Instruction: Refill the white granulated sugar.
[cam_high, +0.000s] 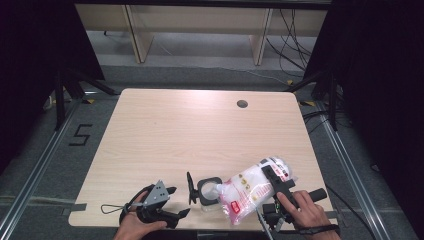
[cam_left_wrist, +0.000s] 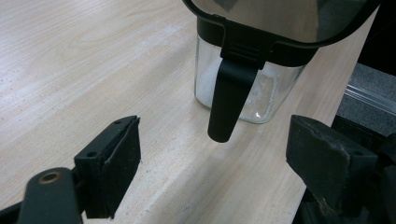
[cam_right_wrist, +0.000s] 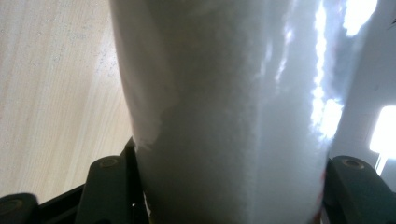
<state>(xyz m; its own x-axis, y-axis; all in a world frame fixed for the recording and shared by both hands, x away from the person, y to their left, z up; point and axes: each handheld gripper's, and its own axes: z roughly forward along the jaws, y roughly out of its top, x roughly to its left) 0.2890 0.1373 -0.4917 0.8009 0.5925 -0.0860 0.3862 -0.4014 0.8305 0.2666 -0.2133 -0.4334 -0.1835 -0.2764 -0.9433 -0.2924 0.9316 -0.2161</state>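
Note:
A clear glass jar (cam_high: 208, 192) with a black rim stands near the table's front edge, its lid (cam_high: 191, 187) flipped up to the left. In the left gripper view the jar (cam_left_wrist: 261, 93) holds a little white powder, and its black latch (cam_left_wrist: 226, 100) hangs down the front. My left gripper (cam_high: 179, 201) (cam_left_wrist: 212, 154) rests open just left of the jar, with nothing between its jaws. My right gripper (cam_high: 271, 176) (cam_right_wrist: 231, 186) is shut on a plastic bag of white powder (cam_high: 247, 190) (cam_right_wrist: 224, 102), which tilts with its lower left corner at the jar's mouth.
The light wooden table (cam_high: 190, 130) has a round cable hole (cam_high: 242, 104) at the back right. Jar, bag and both hands sit close to the front edge. Dark curtains, stands and floor cables flank the table; wooden shelving stands beyond it.

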